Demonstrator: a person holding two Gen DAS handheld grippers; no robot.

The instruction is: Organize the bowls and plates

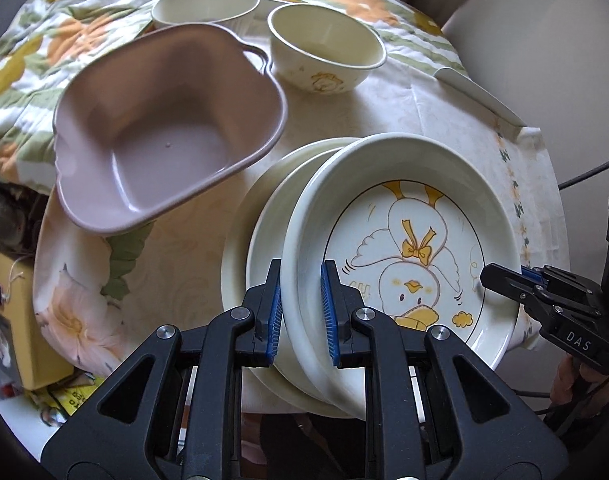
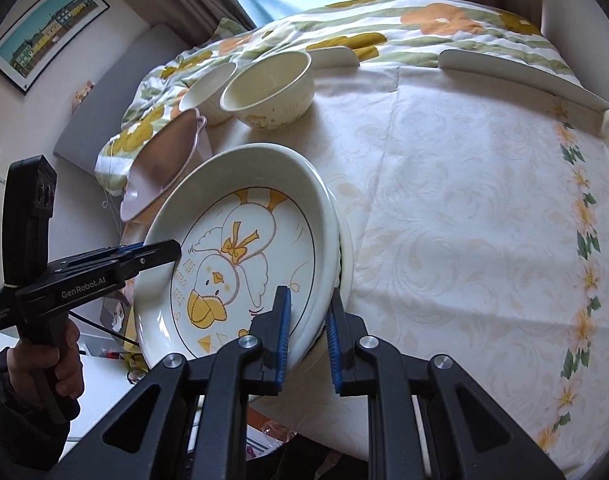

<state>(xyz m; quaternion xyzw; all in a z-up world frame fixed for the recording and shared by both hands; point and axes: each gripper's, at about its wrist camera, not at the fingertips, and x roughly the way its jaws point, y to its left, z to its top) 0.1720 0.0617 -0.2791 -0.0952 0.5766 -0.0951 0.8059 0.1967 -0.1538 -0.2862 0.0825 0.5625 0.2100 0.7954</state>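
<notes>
A cream plate with a yellow duck drawing sits tilted on top of a stack of plain cream plates at the table's near edge. My left gripper is shut on the duck plate's near left rim. My right gripper is shut on its right rim; it also shows in the left wrist view. The duck plate also shows in the right wrist view. A mauve heart-shaped bowl sits left of the stack. Two cream bowls stand behind.
The round table wears a pale floral cloth. A flowered quilt lies at the back left under the mauve bowl. White raised pieces sit along the far edge. Yellow clutter lies below the table's left side.
</notes>
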